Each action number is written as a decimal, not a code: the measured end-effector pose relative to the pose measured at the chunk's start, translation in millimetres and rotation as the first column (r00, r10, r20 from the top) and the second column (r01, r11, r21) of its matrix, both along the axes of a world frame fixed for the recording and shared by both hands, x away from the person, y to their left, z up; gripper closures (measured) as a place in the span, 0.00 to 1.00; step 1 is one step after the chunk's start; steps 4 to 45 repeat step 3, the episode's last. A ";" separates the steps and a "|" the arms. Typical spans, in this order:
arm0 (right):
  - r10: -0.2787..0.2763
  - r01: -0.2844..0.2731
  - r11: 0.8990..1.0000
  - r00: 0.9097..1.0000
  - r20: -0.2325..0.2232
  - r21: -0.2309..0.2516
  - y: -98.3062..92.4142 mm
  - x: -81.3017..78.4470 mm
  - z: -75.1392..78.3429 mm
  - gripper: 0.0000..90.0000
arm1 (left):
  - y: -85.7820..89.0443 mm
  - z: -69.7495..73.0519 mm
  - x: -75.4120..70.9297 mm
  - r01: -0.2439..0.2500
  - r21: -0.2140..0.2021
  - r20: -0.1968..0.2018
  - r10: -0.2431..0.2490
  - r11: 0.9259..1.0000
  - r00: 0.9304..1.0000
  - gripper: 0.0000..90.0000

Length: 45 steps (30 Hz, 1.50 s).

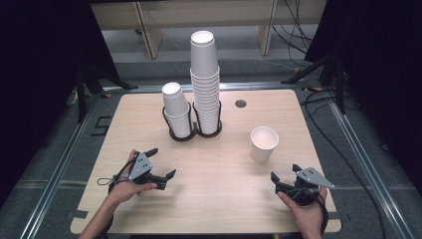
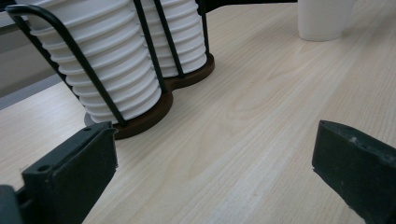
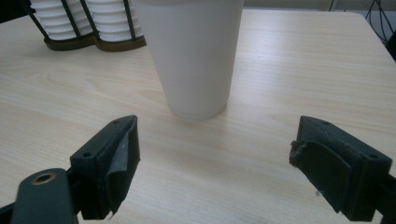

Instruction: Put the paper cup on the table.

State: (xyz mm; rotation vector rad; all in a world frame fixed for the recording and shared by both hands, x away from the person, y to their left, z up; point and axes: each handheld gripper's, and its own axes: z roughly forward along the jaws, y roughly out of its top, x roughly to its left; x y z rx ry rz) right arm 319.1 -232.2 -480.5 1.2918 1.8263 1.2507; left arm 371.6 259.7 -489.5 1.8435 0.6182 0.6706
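Note:
A single white paper cup point(image 1: 263, 143) stands upright on the light wooden table point(image 1: 219, 189), right of centre; it looms close ahead in the right gripper view point(image 3: 194, 56). Two stacks of white cups sit in a black wire holder with a dark wooden base point(image 1: 194, 132): a short stack point(image 1: 175, 109) on the left and a tall stack point(image 1: 205, 82) on the right. My left gripper point(image 1: 162, 162) rests low at the front left, open, jaws pointing toward the holder point(image 2: 140, 116). My right gripper point(image 1: 284, 172) is open at the front right, just short of the lone cup, nothing between its jaws.
A small round grommet hole point(image 1: 241, 103) lies near the table's far edge. Beyond the table stand wooden furniture legs point(image 1: 149, 30) and loose black cables point(image 1: 318, 94) on the grey floor. Metal rails point(image 1: 358, 154) run along both sides.

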 end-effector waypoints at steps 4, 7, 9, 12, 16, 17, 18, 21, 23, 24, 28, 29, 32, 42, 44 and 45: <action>0.000 0.001 0.999 1.000 -0.014 0.035 -0.2 -0.7 0.7 0.17 | -5.1 0.1 2.2 0.015 -0.002 0.018 -0.015 1.000 1.000 0.00; 0.000 0.001 0.999 1.000 -0.014 0.035 -0.2 -0.7 0.7 0.17 | -5.1 0.1 2.2 0.015 -0.002 0.018 -0.015 1.000 1.000 0.00; 0.000 0.001 0.999 1.000 -0.014 0.035 -0.2 -0.7 0.7 0.17 | -5.1 0.1 2.2 0.015 -0.002 0.018 -0.015 1.000 1.000 0.00; 0.000 0.001 0.999 1.000 -0.014 0.035 -0.2 -0.7 0.7 0.17 | -5.1 0.1 2.2 0.015 -0.002 0.018 -0.015 1.000 1.000 0.00; 0.000 0.001 0.999 1.000 -0.014 0.035 -0.2 -0.7 0.7 0.17 | -5.1 0.1 2.2 0.015 -0.002 0.018 -0.015 1.000 1.000 0.00; 0.000 0.001 0.999 1.000 -0.014 0.035 -0.2 -0.7 0.7 0.17 | -5.1 0.1 2.2 0.015 -0.002 0.018 -0.015 1.000 1.000 0.00; 0.000 0.001 0.999 1.000 -0.014 0.035 -0.2 -0.7 0.7 0.17 | -5.1 0.1 2.2 0.015 -0.002 0.018 -0.015 1.000 1.000 0.00; 0.000 0.001 0.999 1.000 -0.014 0.035 -0.2 -0.7 0.7 0.17 | -5.1 0.1 2.2 0.015 -0.002 0.018 -0.015 1.000 1.000 0.00; 0.000 0.001 0.999 1.000 -0.014 0.035 -0.2 -0.7 0.7 0.17 | -5.1 0.1 2.2 0.015 -0.002 0.018 -0.015 1.000 1.000 0.00; 0.000 0.001 0.999 1.000 -0.014 0.035 -0.2 -0.7 0.7 0.17 | -5.1 0.1 2.2 0.015 -0.002 0.018 -0.015 1.000 1.000 0.00; 0.000 0.001 0.999 1.000 -0.014 0.035 -0.2 -0.7 0.7 0.17 | -5.1 0.1 2.2 0.015 -0.002 0.018 -0.015 1.000 1.000 0.00; 0.000 0.001 0.999 1.000 -0.014 0.035 -0.2 -0.7 0.7 0.17 | -5.1 0.1 2.2 0.015 -0.002 0.018 -0.015 1.000 1.000 0.00; 0.000 0.001 0.999 1.000 -0.014 0.035 -0.2 -0.7 0.7 0.17 | -5.1 0.1 2.2 0.015 -0.002 0.018 -0.015 1.000 1.000 0.00; 0.000 0.001 0.999 1.000 -0.014 0.035 -0.2 -0.7 0.7 0.17 | -5.1 0.1 2.2 0.015 -0.002 0.018 -0.015 1.000 1.000 0.00; 0.000 0.001 0.999 1.000 -0.014 0.035 -0.2 -0.7 0.7 0.17 | -5.1 0.1 2.2 0.015 -0.002 0.018 -0.015 1.000 1.000 0.00; 0.000 0.001 0.999 1.000 -0.014 0.035 -0.2 -0.7 0.7 0.17 | -5.1 0.1 2.2 0.015 -0.002 0.018 -0.015 1.000 1.000 0.00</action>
